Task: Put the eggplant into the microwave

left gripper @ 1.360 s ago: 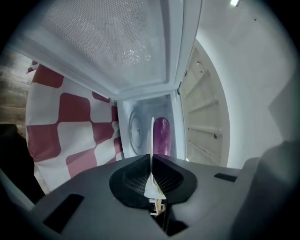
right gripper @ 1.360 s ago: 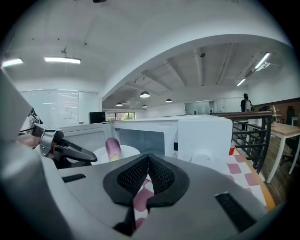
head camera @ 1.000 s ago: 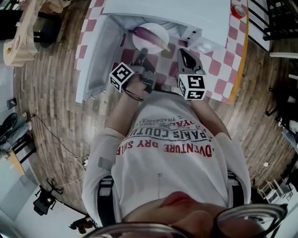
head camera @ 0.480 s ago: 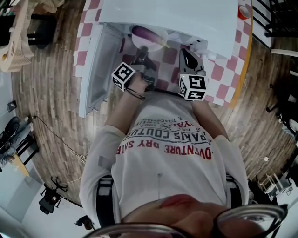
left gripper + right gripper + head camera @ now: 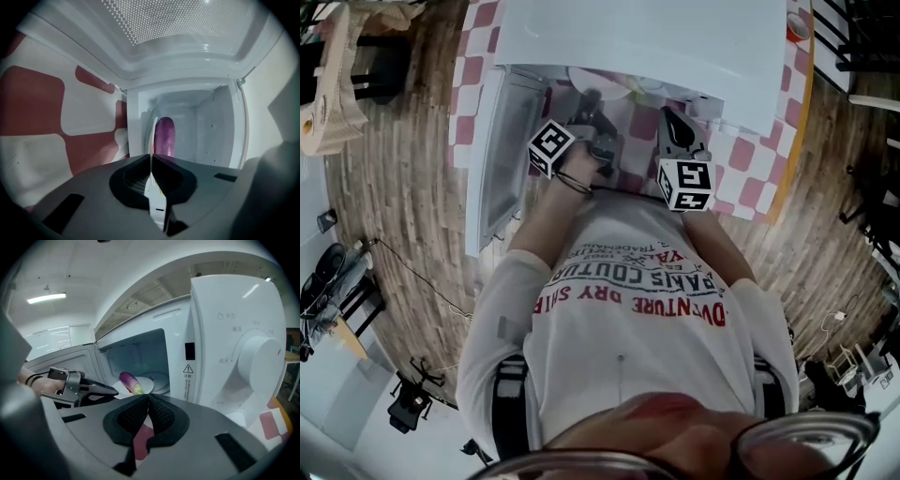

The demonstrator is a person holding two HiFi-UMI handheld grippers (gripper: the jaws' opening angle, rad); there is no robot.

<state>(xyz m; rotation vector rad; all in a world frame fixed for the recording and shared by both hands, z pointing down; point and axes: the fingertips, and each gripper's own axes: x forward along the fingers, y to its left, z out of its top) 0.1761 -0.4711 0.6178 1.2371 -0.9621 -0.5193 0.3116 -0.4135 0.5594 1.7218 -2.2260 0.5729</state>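
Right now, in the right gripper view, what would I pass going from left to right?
left hand-held gripper → eggplant → triangular warning label → round dial

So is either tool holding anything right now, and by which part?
The left gripper pinches the white plate by its near rim, with the eggplant lying on it. The right gripper holds nothing.

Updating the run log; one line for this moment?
left gripper: shut on plate | eggplant: on plate, in mouth of microwave | right gripper: shut, empty
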